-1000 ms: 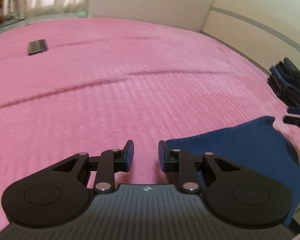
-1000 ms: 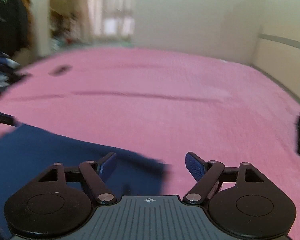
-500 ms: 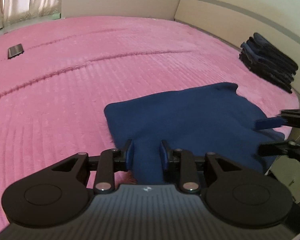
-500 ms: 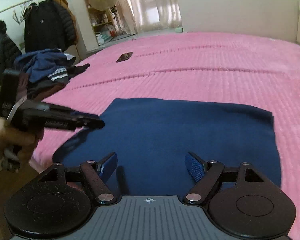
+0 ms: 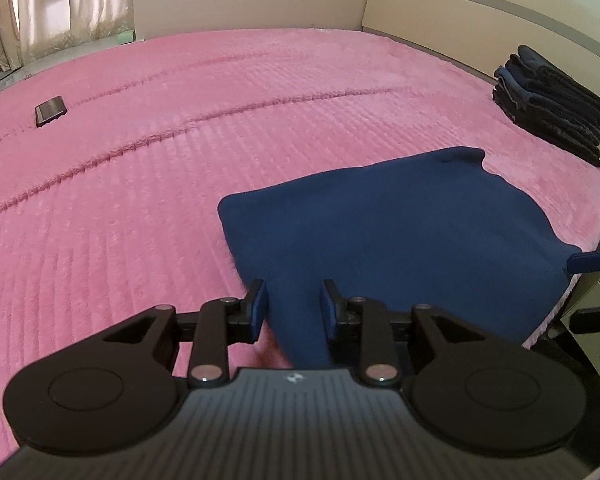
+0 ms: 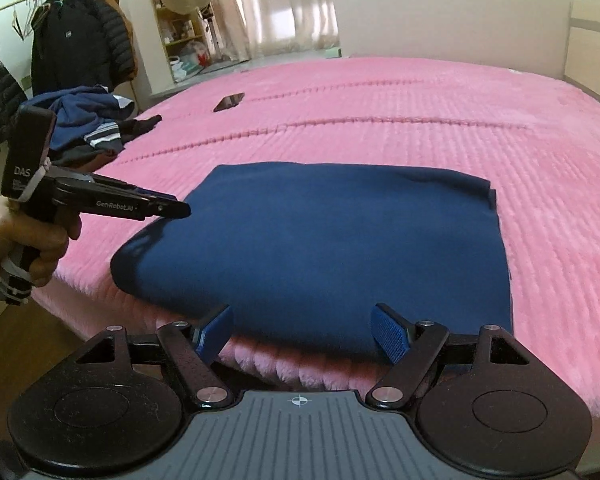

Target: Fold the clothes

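Left wrist view: the left gripper [image 5: 293, 310] has its jaws narrowly parted around a hanging tongue of the navy garment [image 5: 388, 240], pads apparently not pressing it, so it reads as loose rather than clamped. The garment lies flat near the bed [image 5: 140, 184] edge, its long axis running from this gripper rightward toward the right gripper's blue tip [image 5: 592, 261] at its far corner. A folded stack [image 5: 552, 104] sits well apart by the headboard, a phone [image 5: 51, 110] far off to the left. Right wrist view: the right gripper [image 6: 302, 332] hovers with jaws wide and empty just short of the garment's [image 6: 320, 248] near hem. A hand [image 6: 16, 240] holds the left gripper [image 6: 172, 210] at the left end. The cloth looks soft, light and limp; corners or hem edges seem the best holds.
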A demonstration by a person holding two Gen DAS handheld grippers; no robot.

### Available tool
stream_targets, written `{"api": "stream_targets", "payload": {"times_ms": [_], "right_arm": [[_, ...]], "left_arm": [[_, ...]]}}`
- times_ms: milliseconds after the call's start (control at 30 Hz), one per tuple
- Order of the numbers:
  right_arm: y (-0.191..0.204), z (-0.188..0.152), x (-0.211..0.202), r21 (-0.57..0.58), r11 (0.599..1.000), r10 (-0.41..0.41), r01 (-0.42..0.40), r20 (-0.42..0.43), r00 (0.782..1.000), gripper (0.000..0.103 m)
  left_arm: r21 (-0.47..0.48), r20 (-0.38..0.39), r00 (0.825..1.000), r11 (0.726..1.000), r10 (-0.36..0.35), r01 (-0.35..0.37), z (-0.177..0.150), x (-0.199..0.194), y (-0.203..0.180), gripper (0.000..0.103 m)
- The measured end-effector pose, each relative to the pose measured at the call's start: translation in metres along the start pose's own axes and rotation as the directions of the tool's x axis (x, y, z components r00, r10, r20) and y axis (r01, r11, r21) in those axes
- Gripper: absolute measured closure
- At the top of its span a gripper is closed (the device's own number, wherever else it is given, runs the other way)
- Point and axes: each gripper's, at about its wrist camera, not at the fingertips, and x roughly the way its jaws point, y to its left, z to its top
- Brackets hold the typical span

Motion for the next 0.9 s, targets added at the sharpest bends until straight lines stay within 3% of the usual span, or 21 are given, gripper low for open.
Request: {"api": "stream_targets", "payload": {"times_ms": [233, 300, 367, 533, 700, 800, 900], "right_arm": [[0.001, -0.008, -0.015, -0.035, 0.999, 0.002, 0.0, 0.048, 0.999, 0.024], [0.006, -0.008, -0.02, -0.094, 0.996, -0.001, 0.008, 0.078, 0.997, 0.024], [0.01, -0.008, -0.025, -0.154, 0.988, -0.009, 0.025, 0.101, 0.995, 0.024], [0.013, -0.01, -0.024, -0.226, 0.971, -0.05, 0.077, 0.123, 0.991, 0.024], [0.019, -0.015, -0.011, -0.272, 0.96, -0.042, 0.067, 0.094, 0.995, 0.024], [0.016, -0.017, -0.007, -0.272, 0.959, -0.06, 0.078, 0.073, 0.996, 0.024], [-0.007, -0.02, -0.012, -0.14, 0.984, -0.099, 0.107, 0.062, 0.993, 0.024]], "left_arm": [[0.043, 0.016, 1.0, 0.999, 0.022, -0.023, -0.002, -0.008, -0.005, 0.078], [0.102, 0.058, 0.998, 0.994, 0.031, -0.037, -0.005, -0.021, -0.012, 0.073], [0.178, 0.109, 0.993, 0.982, 0.045, -0.064, -0.01, -0.037, -0.021, 0.057], [0.39, 0.218, 0.974, 0.909, 0.067, -0.15, -0.043, -0.073, -0.049, 0.041], [0.554, 0.227, 0.972, 0.814, 0.058, -0.178, -0.077, -0.079, -0.082, 0.039], [0.595, 0.21, 0.977, 0.789, 0.031, -0.153, -0.084, -0.073, -0.099, 0.039], [0.615, 0.209, 0.978, 0.779, -0.008, -0.125, -0.082, -0.068, -0.114, 0.038]]}}
